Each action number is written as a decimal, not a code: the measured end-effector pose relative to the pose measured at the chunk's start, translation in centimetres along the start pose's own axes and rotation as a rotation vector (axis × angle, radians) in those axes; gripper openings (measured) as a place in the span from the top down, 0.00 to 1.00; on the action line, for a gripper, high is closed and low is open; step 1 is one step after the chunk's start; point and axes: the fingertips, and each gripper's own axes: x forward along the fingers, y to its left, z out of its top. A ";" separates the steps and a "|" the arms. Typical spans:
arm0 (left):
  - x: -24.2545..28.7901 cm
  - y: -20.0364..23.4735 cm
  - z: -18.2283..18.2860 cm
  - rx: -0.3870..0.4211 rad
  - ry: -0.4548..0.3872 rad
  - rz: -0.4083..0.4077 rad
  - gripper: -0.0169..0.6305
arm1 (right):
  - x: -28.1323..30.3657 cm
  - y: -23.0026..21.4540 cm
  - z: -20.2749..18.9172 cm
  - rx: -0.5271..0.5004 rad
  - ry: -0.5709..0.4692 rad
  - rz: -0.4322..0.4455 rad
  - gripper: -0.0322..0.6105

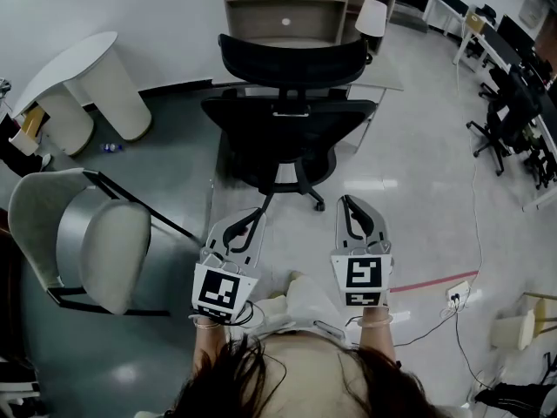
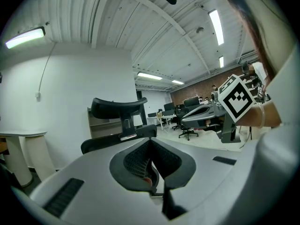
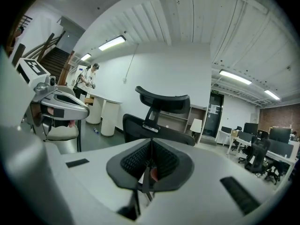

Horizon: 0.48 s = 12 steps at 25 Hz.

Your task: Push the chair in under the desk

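A black mesh office chair (image 1: 287, 120) with a headrest stands ahead of me, its back turned my way. A pale desk top (image 1: 383, 75) shows behind its right side, in front of a wooden shelf unit (image 1: 287, 7). My left gripper (image 1: 258, 213) and right gripper (image 1: 345, 202) are held side by side, pointing at the chair; both are shut and empty, short of its wheeled base (image 1: 296, 190). In the left gripper view the shut jaws (image 2: 150, 143) point at the chair (image 2: 119, 112). The right gripper view shows its shut jaws (image 3: 151, 145) below the chair's back (image 3: 159, 125).
A beige lounge chair (image 1: 87, 242) on a black frame stands close at my left. A white rounded table (image 1: 78, 85) is at the far left. Office chairs and desks (image 1: 513, 111) line the right side. A floor socket (image 1: 457, 294) with cables lies at the right.
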 end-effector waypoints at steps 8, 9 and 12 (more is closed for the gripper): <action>0.5 0.9 0.0 0.002 -0.007 0.012 0.96 | 1.2 -0.2 0.6 -0.013 -0.010 -0.010 0.91; 0.6 1.0 0.1 0.002 -0.008 0.012 0.96 | 1.3 -0.2 0.7 -0.014 -0.009 -0.012 0.91; 0.7 1.2 0.0 -0.005 -0.010 0.009 0.96 | 1.5 -0.1 0.7 -0.013 -0.010 -0.011 0.91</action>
